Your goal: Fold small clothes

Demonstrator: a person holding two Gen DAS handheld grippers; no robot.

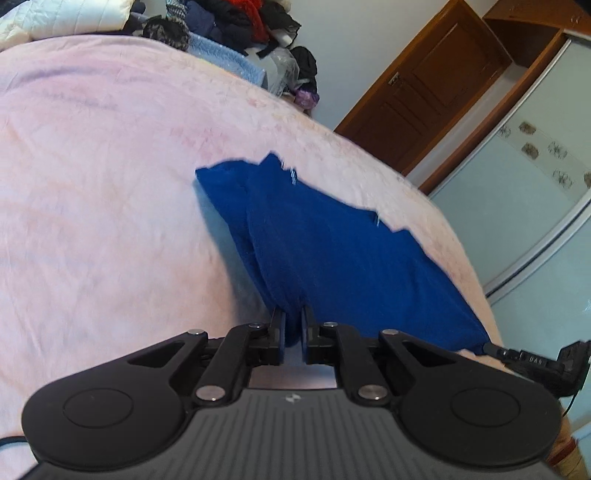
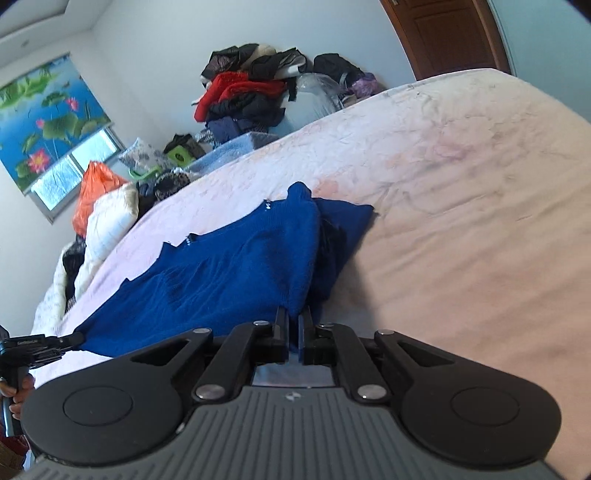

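Observation:
A small blue knit garment (image 1: 332, 251) is stretched over the pink bed cover (image 1: 110, 166), held up at its near edge by both grippers. My left gripper (image 1: 293, 325) is shut on one near corner of the garment. My right gripper (image 2: 294, 325) is shut on the other near corner of the same garment (image 2: 236, 273). The right gripper's tip shows in the left wrist view (image 1: 495, 349) at the garment's right corner. The left gripper's tip shows in the right wrist view (image 2: 72, 338) at the garment's left corner. The far part is folded over with a layer beneath.
A heap of clothes (image 2: 251, 92) and bags lies beyond the far side of the bed (image 2: 461, 203). A white quilted item (image 1: 66, 18) lies near it. A wooden door (image 1: 424, 85) and a wardrobe (image 1: 535, 177) stand to the right.

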